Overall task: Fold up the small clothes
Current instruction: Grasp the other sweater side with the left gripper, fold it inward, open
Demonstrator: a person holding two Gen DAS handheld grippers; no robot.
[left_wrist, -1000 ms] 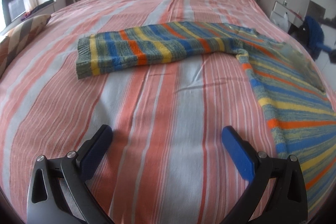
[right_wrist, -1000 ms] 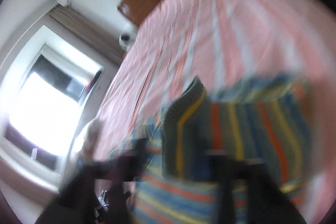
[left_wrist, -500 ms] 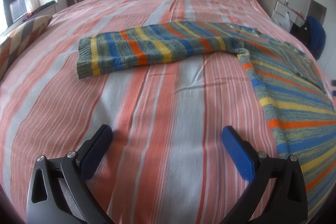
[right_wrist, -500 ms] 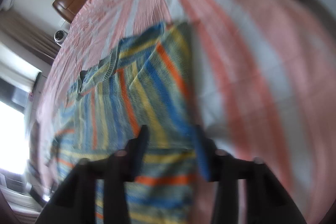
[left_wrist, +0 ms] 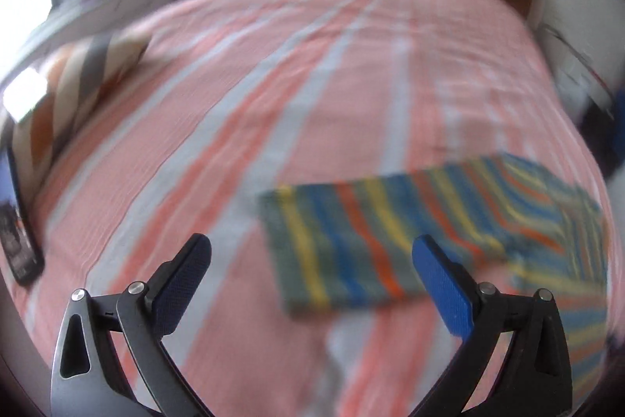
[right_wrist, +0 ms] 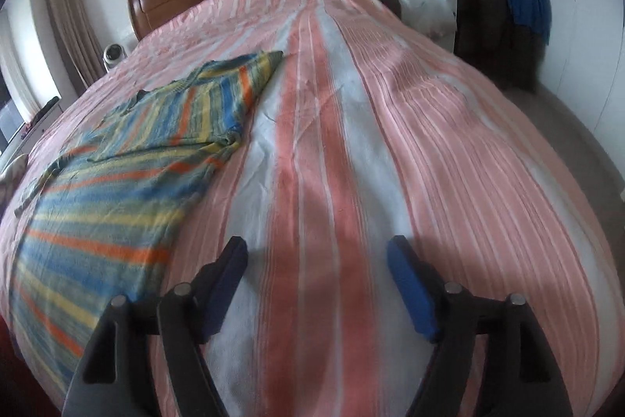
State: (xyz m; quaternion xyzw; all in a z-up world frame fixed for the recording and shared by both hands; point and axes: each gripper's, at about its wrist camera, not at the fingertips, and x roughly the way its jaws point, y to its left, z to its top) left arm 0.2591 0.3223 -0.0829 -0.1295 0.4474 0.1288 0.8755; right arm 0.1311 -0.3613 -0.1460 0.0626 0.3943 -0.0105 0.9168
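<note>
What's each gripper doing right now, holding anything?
Left gripper: open, empty, near the striped knit sweater sleeve.
Right gripper: open, empty, over the pink striped bedspread.

The striped sweater [right_wrist: 117, 159] is knit in blue, yellow, orange and grey-green bands, lying flat on the bed. One sleeve [right_wrist: 218, 96] is folded back across the chest, and the other sleeve [left_wrist: 351, 241] sticks straight out sideways, cuff end flat.
</note>
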